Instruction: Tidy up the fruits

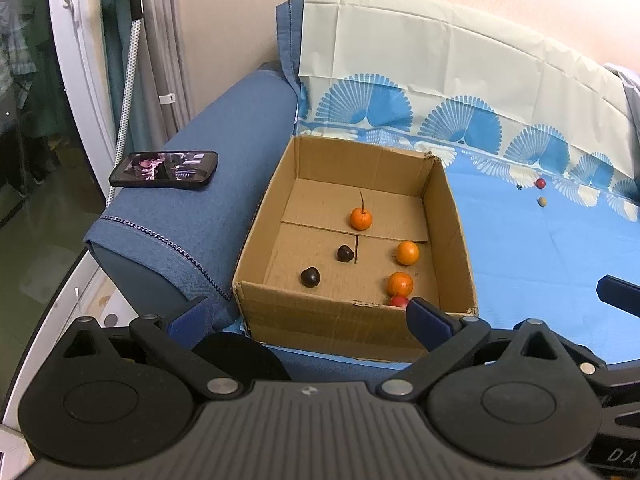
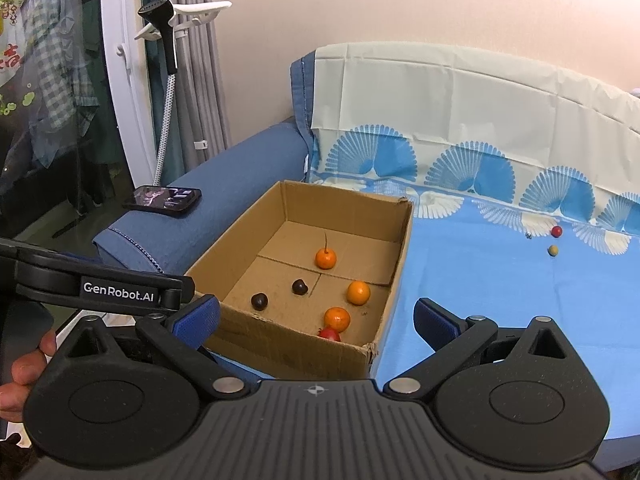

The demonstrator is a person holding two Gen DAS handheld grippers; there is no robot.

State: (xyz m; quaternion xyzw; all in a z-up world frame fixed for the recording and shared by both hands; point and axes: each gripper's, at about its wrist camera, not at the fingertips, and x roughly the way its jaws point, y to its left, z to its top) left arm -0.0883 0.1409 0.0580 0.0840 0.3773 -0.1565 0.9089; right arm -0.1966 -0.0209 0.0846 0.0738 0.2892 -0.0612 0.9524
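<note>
An open cardboard box (image 1: 348, 320) (image 2: 288, 350) sits on the blue sofa cover. Inside lie three orange fruits (image 1: 361, 218) (image 2: 325, 258), two dark round fruits (image 1: 310, 277) (image 2: 259, 301) and a red fruit (image 1: 398, 301) (image 2: 329, 334) by the near wall. Far right on the cover lie a small red fruit (image 1: 540, 183) (image 2: 556, 231) and a tan one (image 1: 542, 201) (image 2: 553, 250). My left gripper (image 1: 310, 318) is open just in front of the box, holding nothing. My right gripper (image 2: 316, 320) is open too, near the box's front right corner.
A phone (image 1: 164, 170) (image 2: 162, 199) with a lit screen rests on the blue armrest (image 1: 192, 216) left of the box. A garment steamer hose (image 1: 128, 92) hangs at the left. A person's hand (image 2: 24, 368) holds the left gripper's body (image 2: 100, 286).
</note>
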